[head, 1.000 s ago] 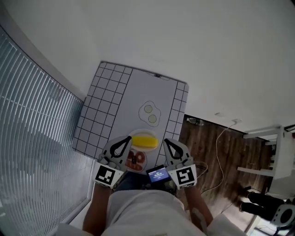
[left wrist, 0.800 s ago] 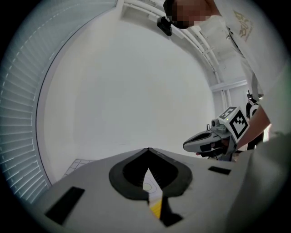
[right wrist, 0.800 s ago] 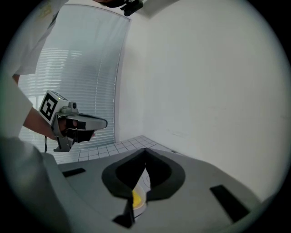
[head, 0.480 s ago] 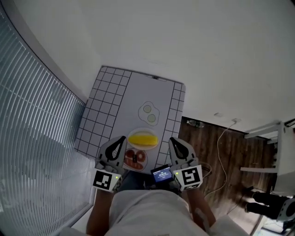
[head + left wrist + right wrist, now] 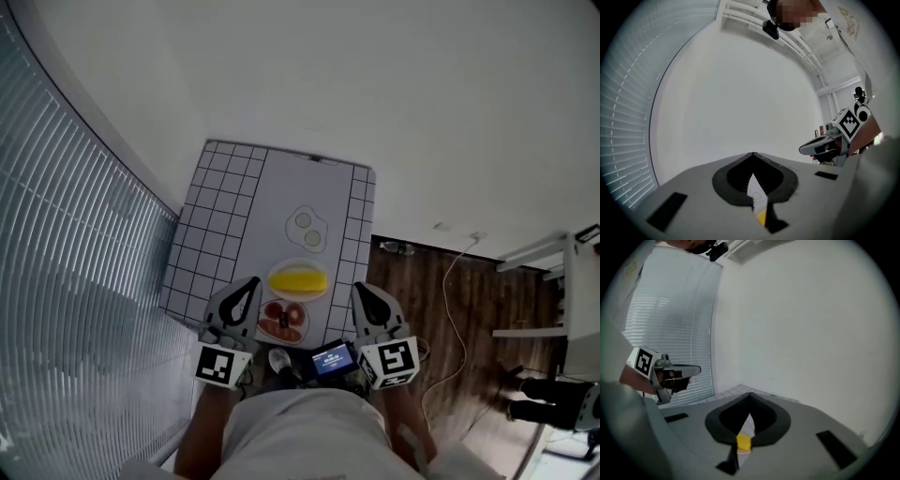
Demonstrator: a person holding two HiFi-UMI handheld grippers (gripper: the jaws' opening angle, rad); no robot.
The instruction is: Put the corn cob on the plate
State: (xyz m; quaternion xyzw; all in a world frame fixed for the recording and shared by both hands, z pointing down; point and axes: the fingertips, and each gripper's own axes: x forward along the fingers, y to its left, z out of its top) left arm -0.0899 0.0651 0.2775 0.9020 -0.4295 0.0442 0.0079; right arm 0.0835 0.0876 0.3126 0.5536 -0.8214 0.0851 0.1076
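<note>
Overhead I see the corn cob [image 5: 298, 279] on its plate [image 5: 275, 281], red pieces [image 5: 292, 314] on a second plate [image 5: 265, 328], while the left gripper [image 5: 252, 280] and right gripper [image 5: 360, 289], both clenched empty, glimpse only slivers.

my left tool [image 5: 249, 283] and right tool [image 5: 364, 291] are pale grey shells with black teardrop-shaped openings toward the tips. each carries a white cube printed with black square markers, the left cube [image 5: 216, 364] and the right cube [image 5: 396, 362]. a small screen [image 5: 328, 357] glows blue between them. up close, the grey bodies show black rectangular slots [image 5: 665, 211]. the person wears a pale, light top [image 5: 300, 427].
</note>
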